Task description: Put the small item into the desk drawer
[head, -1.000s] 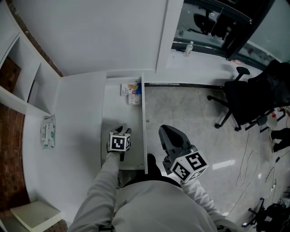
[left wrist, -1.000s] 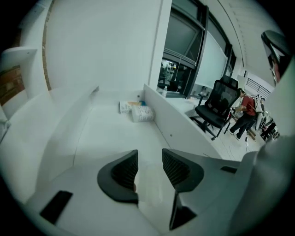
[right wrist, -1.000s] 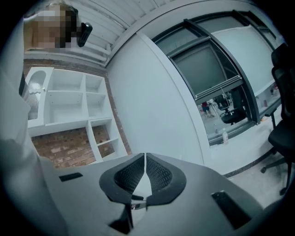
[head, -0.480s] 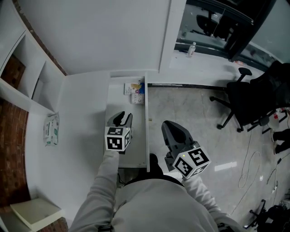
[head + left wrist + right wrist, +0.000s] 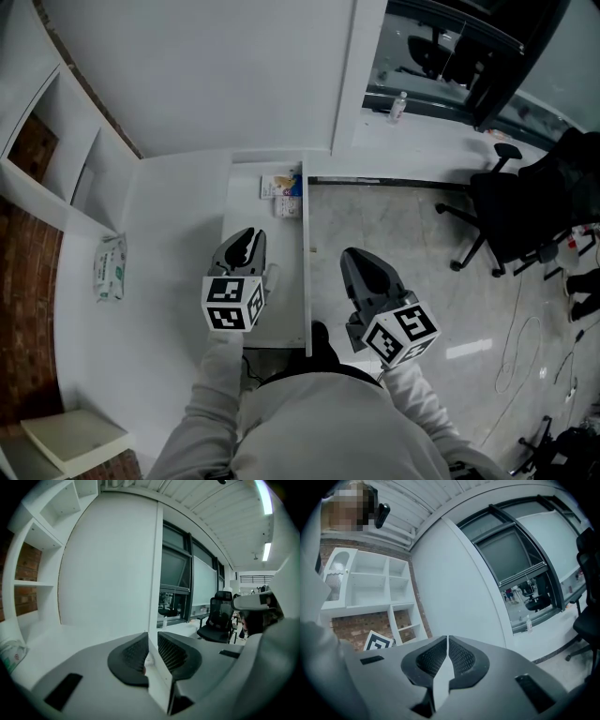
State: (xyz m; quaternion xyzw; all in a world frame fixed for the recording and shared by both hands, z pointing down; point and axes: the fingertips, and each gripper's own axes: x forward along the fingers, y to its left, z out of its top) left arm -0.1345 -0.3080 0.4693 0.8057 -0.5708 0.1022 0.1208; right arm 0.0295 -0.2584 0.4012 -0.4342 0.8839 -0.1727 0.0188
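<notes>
Left gripper (image 5: 246, 242) holds nothing, jaws closing, above the open drawer (image 5: 242, 202). Small white item (image 5: 271, 277) apparently lies inside, just beside it. Right gripper (image 5: 362, 261) clenched, empty. Advice: lift clear, then push drawer squarely.

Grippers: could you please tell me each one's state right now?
Left gripper: open, fingers closing, nothing gripped.
Right gripper: closed, empty.

Head view hangs high, staring steeply down over the open drawer (image 5: 281, 244) and the floor (image 5: 394, 234). Left gripper view rides low above the desk (image 5: 51, 639), facing level toward the window (image 5: 174, 581). Right gripper view tips upward, shelves (image 5: 370, 588) at left. All three catch the sill bottle (image 5: 397, 105).
</notes>
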